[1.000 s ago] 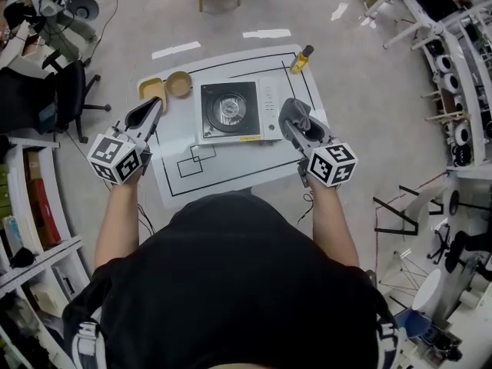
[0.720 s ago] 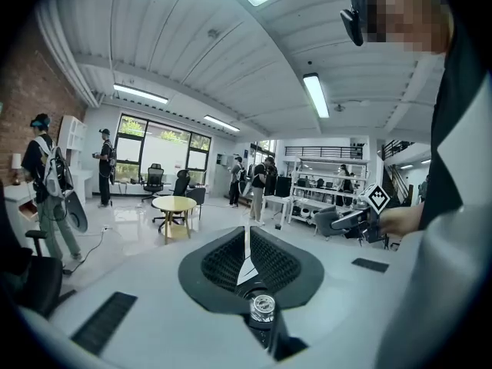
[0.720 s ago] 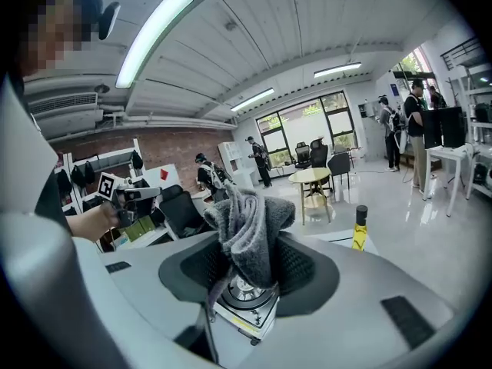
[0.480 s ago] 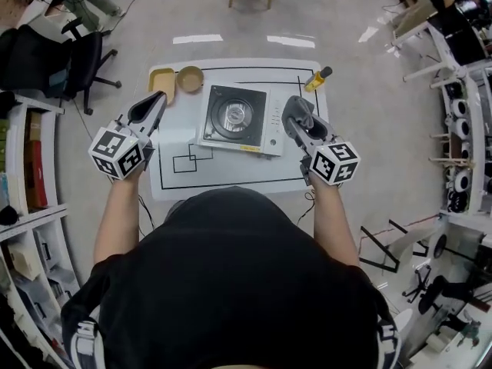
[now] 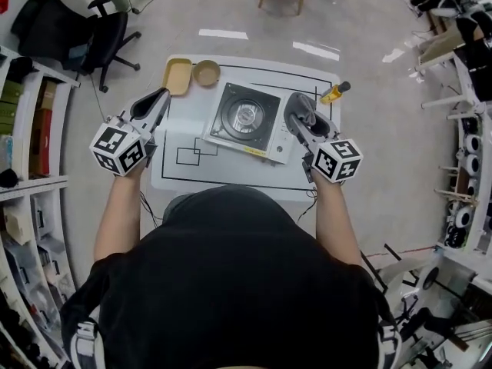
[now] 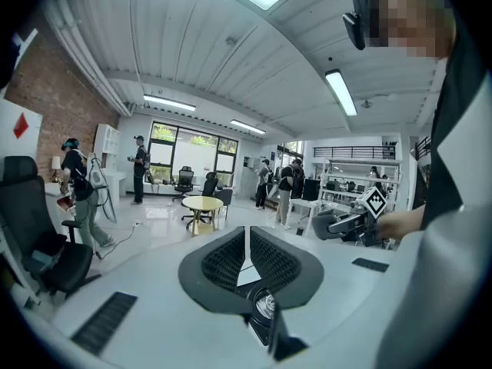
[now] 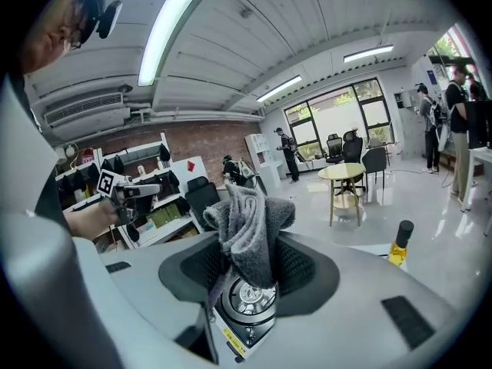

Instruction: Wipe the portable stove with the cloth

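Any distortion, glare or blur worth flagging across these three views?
Head view: strong fisheye that bends the shelves at the edges, even lighting, stove sharp. Left gripper view: dark rounded corners, ceiling light blown out. Right gripper view: the same dark corners, strip light blown out, cloth crisp up close.

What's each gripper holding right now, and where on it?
The right gripper pinches the grey cloth across its bunched middle, folds sticking out past the jaws. The left gripper is shut and empty.
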A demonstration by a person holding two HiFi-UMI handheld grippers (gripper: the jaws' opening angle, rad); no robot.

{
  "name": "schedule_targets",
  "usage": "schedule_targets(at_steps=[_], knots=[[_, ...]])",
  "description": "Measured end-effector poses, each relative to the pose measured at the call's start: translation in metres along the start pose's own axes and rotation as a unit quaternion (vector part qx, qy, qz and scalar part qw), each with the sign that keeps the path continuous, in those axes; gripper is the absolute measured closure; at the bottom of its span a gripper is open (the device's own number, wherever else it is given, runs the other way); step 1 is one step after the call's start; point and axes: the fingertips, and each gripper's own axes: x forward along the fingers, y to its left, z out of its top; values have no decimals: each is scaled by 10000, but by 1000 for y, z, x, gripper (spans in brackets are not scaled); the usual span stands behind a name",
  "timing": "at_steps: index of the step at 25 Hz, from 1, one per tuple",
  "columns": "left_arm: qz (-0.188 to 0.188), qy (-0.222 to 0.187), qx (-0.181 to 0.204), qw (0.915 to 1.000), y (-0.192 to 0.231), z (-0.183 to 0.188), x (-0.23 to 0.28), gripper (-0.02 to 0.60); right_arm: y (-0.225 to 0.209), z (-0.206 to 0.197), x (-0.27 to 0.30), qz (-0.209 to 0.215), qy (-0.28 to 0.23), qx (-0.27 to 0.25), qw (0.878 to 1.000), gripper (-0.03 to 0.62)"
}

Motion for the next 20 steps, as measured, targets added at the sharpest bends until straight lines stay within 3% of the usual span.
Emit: schedule_targets(at_steps=[8, 20], knots=[[199, 4, -188, 9996, 9, -12, -8, 541, 11, -3, 36, 333, 256, -205, 9989, 398], [-23, 40, -275, 9996, 43, -28, -25, 541, 43, -25, 78, 121, 772, -942, 9925, 398]])
